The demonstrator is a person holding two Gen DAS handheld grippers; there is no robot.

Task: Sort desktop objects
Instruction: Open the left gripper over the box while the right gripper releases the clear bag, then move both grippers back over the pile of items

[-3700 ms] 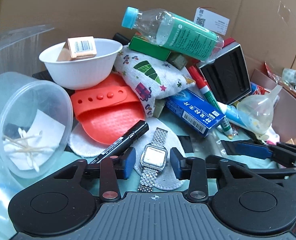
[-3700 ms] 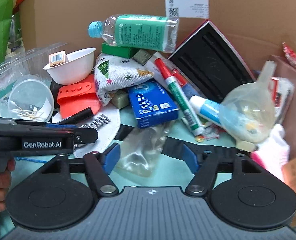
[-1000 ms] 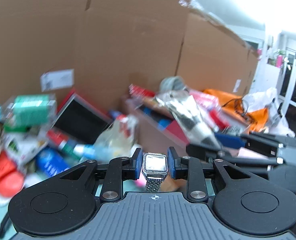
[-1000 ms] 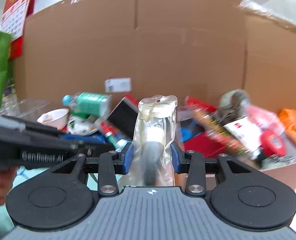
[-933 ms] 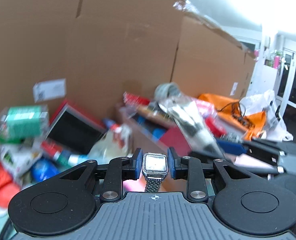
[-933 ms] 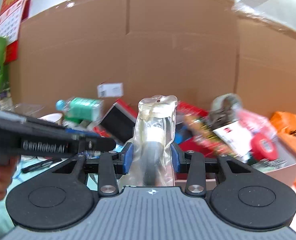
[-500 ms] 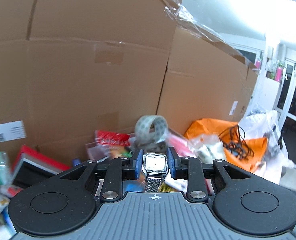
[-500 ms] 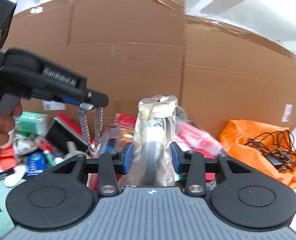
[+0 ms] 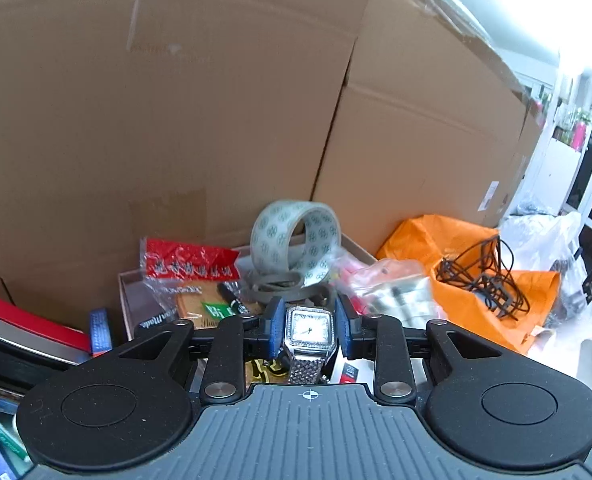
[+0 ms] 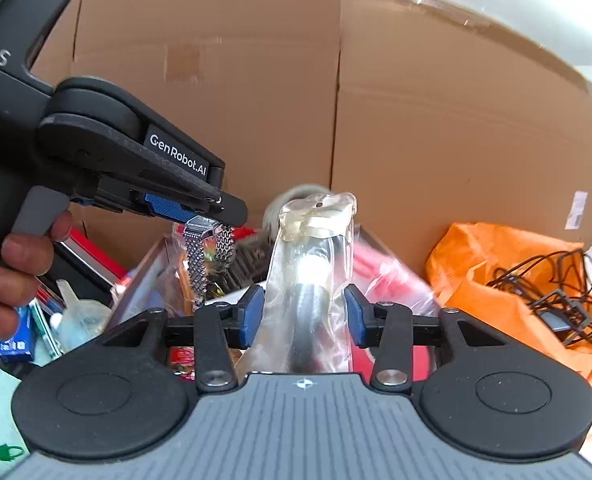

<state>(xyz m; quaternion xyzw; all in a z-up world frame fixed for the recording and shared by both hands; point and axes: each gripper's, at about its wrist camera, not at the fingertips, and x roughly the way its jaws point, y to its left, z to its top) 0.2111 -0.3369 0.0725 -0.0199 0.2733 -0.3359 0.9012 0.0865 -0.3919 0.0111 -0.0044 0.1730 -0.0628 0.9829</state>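
A silver wristwatch (image 9: 309, 327) with a mesh band sits between the blue pads of my left gripper (image 9: 309, 322), whose jaws are opening; the pads still touch the case. The right wrist view shows the same watch (image 10: 208, 252) hanging under the left gripper (image 10: 216, 216), above a cluttered shallow box (image 10: 144, 264). My right gripper (image 10: 304, 316) has its pads against a clear plastic bag (image 10: 316, 248) with a dark metal cylinder inside, standing upright. Its jaws are opening too, with the bag still between them.
The box (image 9: 122, 292) holds a tape roll (image 9: 296, 236), a red snack packet (image 9: 188, 264) and other small items. An orange bag (image 9: 456, 264) with black cables (image 9: 480, 276) lies to the right. Tall cardboard walls (image 9: 176, 100) stand behind. A hand (image 10: 12, 272) grips the left handle.
Both grippers have swung right, away from the pile of desk items, to above the box with the tape roll. The watch and the bag came along between the pads.
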